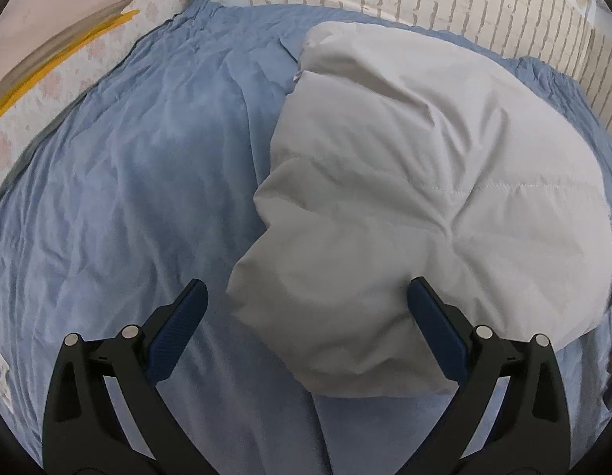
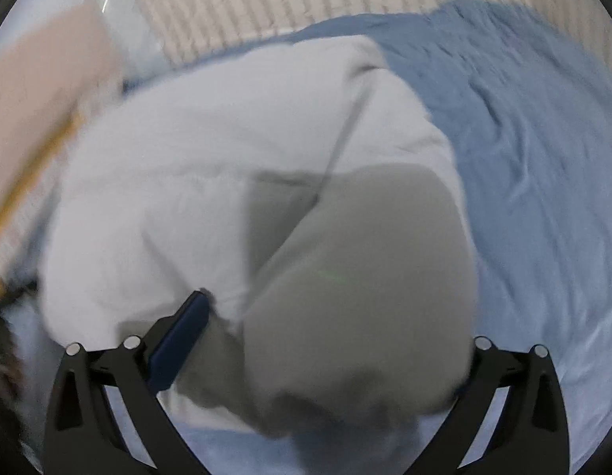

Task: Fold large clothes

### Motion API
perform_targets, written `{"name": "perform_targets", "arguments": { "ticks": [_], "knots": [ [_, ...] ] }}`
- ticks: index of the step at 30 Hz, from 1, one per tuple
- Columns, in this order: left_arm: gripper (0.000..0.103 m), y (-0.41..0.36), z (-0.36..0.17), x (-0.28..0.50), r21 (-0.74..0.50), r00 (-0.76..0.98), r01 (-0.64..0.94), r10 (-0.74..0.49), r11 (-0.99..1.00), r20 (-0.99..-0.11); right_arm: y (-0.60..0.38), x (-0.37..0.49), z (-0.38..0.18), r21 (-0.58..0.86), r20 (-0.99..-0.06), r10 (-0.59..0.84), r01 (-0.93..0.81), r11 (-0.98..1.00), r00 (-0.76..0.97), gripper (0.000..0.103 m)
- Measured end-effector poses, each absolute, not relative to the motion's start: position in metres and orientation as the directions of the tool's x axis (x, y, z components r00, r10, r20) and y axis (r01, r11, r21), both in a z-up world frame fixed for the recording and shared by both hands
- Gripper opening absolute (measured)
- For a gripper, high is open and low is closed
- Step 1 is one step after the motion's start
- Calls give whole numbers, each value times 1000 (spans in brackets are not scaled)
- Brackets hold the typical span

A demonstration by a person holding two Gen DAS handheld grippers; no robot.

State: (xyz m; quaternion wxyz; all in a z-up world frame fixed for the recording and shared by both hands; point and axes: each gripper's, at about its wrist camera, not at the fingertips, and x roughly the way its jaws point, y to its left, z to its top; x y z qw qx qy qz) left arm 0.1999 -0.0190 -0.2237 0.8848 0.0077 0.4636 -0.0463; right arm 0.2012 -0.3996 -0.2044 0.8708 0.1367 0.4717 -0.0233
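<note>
Grey padded jacket lies bundled on your blue bedspread.
Your left gripper gapes wide at its 6 o'clock hem; only your blurred right view shows the zipper, right gripper spread around fabric.

Left tool: jaws spread wide, both blue pads visible, nothing pinched between them. Right tool: jaws also wide apart; left pad visible, right pad hidden. View blurred.
</note>
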Motion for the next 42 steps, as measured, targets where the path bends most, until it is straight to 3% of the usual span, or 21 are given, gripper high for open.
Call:
{"name": "perform_targets", "arguments": {
  "ticks": [2,7,10,16,22,25,28,32,35,42],
  "knots": [
    [100,-9,-221,197,-35,563,88,-79,995,-823,-394,208,-206,171,-834,61,151,974,548,95],
    [100,12,-215,197,-53,560,80,-88,995,-824,-374,211,-198,38,-849,2,57,998,529,53],
    [100,17,-212,201,-77,556,71,-103,995,-825,-367,213,-192,-23,-869,-19,-1,1000,495,47],
    [100,4,-211,218,-132,544,91,-160,987,-824,-367,211,-193,-29,-873,-27,3,1000,487,47],
    [100,-10,-250,226,-175,479,127,-215,976,-851,-370,210,-193,11,-874,-5,30,999,485,50],
    [100,15,-271,220,-391,375,75,-389,917,-841,-376,210,-193,43,-875,19,38,998,483,53],
    [100,28,-277,219,-454,347,78,-451,888,-822,-380,210,-193,66,-876,37,43,997,481,56],
    [100,15,-264,223,-377,342,118,-394,919,-853,-383,210,-191,74,-878,38,58,996,478,60],
    [100,-6,-253,227,-231,388,178,-284,957,-877,-386,216,-194,92,-878,46,73,993,477,63],
    [81,-31,-239,237,-66,416,264,-175,962,-892,-396,231,-197,142,-886,82,100,985,456,69]
  ]
}}
